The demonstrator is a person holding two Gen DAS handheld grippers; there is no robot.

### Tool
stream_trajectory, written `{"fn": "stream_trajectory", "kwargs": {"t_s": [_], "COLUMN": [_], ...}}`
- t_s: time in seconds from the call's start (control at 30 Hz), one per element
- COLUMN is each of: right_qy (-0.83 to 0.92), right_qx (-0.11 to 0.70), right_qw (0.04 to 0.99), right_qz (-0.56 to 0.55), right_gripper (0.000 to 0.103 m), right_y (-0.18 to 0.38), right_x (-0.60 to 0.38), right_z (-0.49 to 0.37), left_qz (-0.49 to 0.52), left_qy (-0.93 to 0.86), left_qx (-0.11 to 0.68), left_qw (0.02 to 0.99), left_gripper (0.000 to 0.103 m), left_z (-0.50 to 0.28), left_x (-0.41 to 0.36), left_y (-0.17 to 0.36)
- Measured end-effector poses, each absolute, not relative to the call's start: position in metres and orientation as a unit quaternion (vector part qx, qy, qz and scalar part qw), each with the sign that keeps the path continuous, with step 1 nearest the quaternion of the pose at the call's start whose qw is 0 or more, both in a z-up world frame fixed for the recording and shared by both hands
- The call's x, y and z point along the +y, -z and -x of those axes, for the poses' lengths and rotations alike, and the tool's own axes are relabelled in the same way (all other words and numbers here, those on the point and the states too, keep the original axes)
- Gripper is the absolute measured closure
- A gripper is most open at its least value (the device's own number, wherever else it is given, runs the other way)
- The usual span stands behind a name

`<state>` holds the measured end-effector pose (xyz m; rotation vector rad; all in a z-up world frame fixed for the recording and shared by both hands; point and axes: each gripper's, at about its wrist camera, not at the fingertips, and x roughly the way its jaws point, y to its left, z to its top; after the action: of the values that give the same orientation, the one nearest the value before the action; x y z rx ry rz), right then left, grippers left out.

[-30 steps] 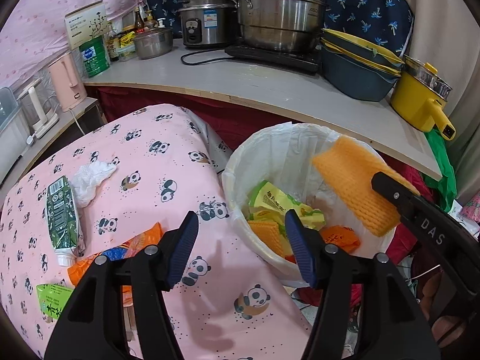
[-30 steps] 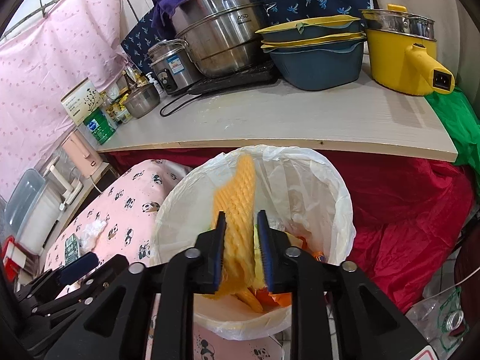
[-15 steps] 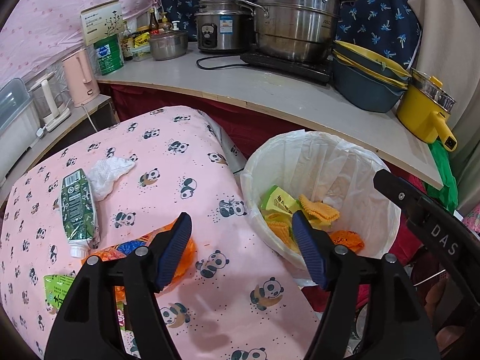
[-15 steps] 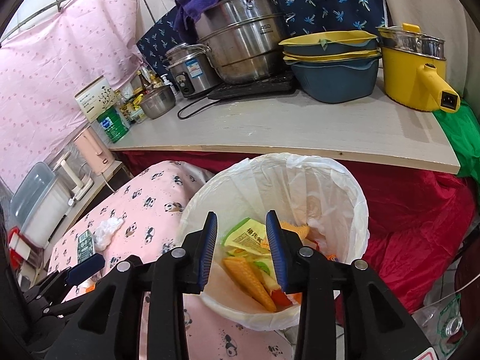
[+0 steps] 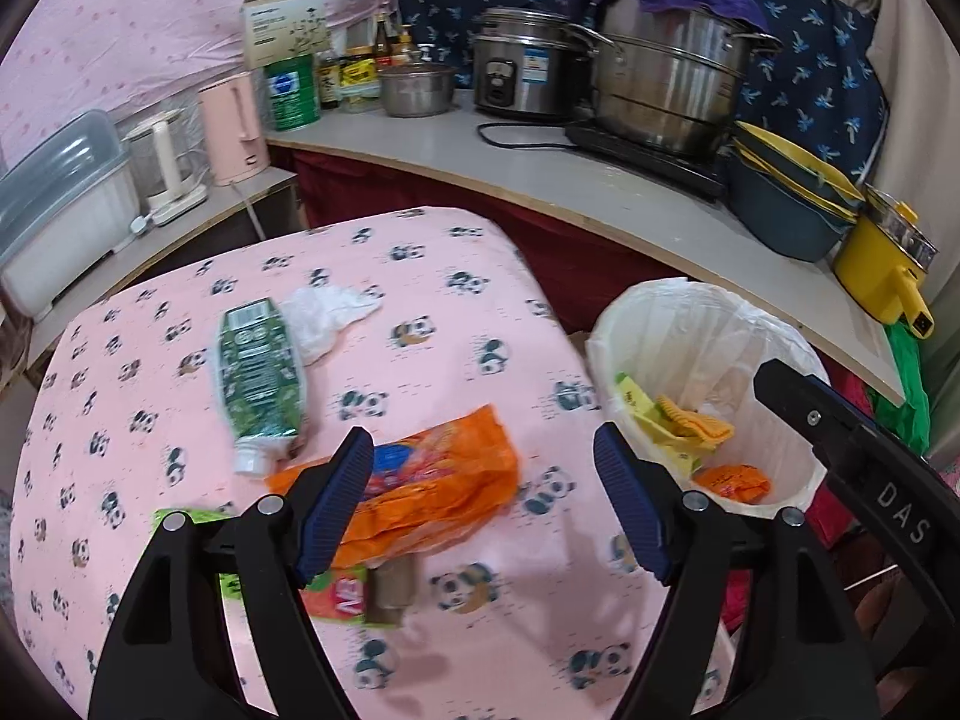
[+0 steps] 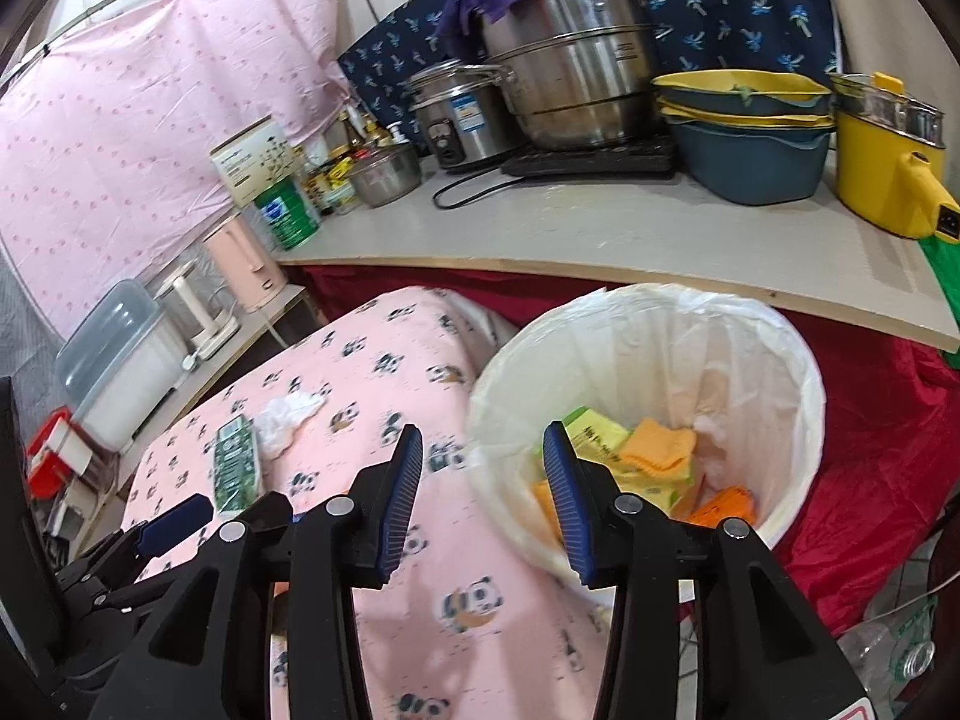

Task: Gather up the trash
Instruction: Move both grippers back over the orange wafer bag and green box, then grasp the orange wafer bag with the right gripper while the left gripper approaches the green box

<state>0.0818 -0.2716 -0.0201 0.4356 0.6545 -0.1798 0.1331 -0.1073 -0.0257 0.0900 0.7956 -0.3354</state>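
Both pairs of jaws had just been opening and held nothing: the left gripper [image 5: 480, 456] stood wide above the orange wrapper [image 5: 432, 486] on the panda-print cloth [image 5: 420, 276], while the right gripper [image 6: 480, 468] gaped more narrowly over the near rim of the lined bin [image 6: 804, 360]. Yellow and orange scraps already lay inside the bin, so one drop looked done and the next pickup seemed in hand. That called for lowering the left jaws around the wrapper, with the green tube [image 5: 258, 372], white tissue [image 5: 330, 312] and green packet [image 5: 180, 519] lying beyond.
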Motion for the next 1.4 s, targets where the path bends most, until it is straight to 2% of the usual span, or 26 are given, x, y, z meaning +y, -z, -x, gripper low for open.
{"fn": "stream_trajectory", "kwargs": {"t_s": [0.4,0.47,0.67,0.93,1.4], "right_qy": [0.028,0.018,0.0,-0.005,-0.01], "right_qx": [0.356,0.364,0.39,0.424,0.449], "right_qw": [0.914,0.911,0.9,0.881,0.852], "right_qz": [-0.192,-0.194,-0.196,-0.212,-0.269], "right_gripper": [0.061,0.056,0.055,0.053,0.048], "right_y": [0.035,0.039,0.056,0.081,0.111], "right_x": [-0.206,-0.197,-0.176,-0.164,-0.167], "right_z": [-0.091,-0.093,-0.103,-0.117,-0.156], "left_qz": [-0.017,-0.012,0.004,0.04,0.159], "left_qy": [0.09,0.079,0.047,0.021,0.007], "left_qx": [0.402,0.407,0.418,0.443,0.501], "left_qw": [0.911,0.91,0.907,0.895,0.851], "left_gripper": [0.031,0.029,0.021,0.014,0.014], "left_z": [-0.129,-0.128,-0.124,-0.124,-0.146], "left_x": [-0.024,-0.012,0.02,0.046,0.061], "left_y": [0.041,0.045,0.059,0.074,0.102]}}
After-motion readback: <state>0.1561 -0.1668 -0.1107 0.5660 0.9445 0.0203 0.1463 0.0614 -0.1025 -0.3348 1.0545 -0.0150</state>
